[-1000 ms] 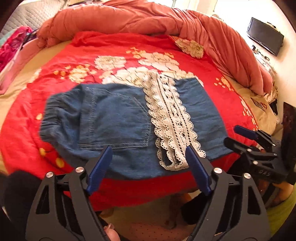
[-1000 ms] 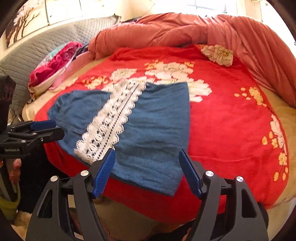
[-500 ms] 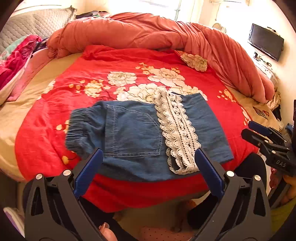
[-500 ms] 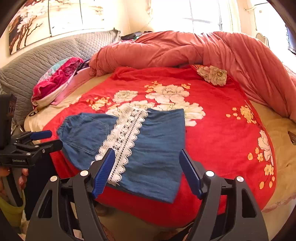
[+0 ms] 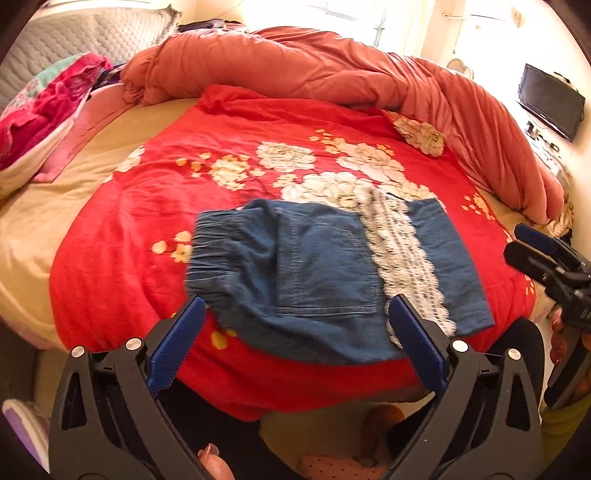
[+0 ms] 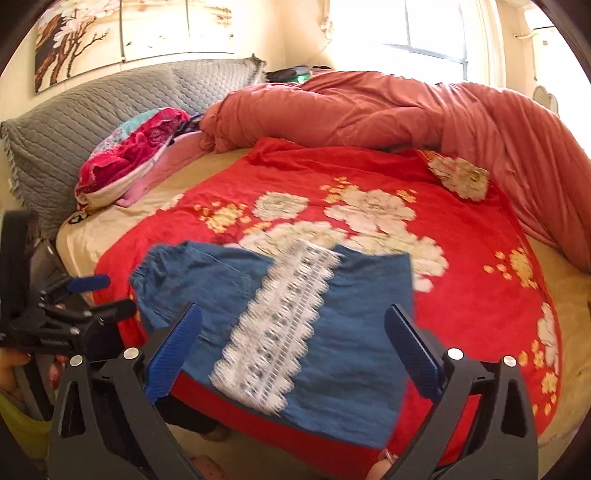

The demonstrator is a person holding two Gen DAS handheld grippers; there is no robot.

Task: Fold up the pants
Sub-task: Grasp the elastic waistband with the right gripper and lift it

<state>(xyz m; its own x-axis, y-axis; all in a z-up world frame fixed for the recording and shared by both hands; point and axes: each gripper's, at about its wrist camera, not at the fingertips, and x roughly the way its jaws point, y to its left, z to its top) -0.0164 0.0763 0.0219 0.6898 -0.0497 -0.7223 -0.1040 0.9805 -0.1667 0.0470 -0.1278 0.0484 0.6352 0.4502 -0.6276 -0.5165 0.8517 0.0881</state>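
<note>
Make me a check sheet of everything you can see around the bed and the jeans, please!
Surface: red floral blanket spread over the bed.
Job's things: denim pants, folded, with a white lace strip across them, near the bed's front edge.
Clutter: pink clothes pile; bunched orange duvet.
Grippers: left gripper open, empty; right gripper opening, nothing between its fingers.
Cables: nothing seen.
Surroundings: grey quilted headboard, window, wall screen.
</note>
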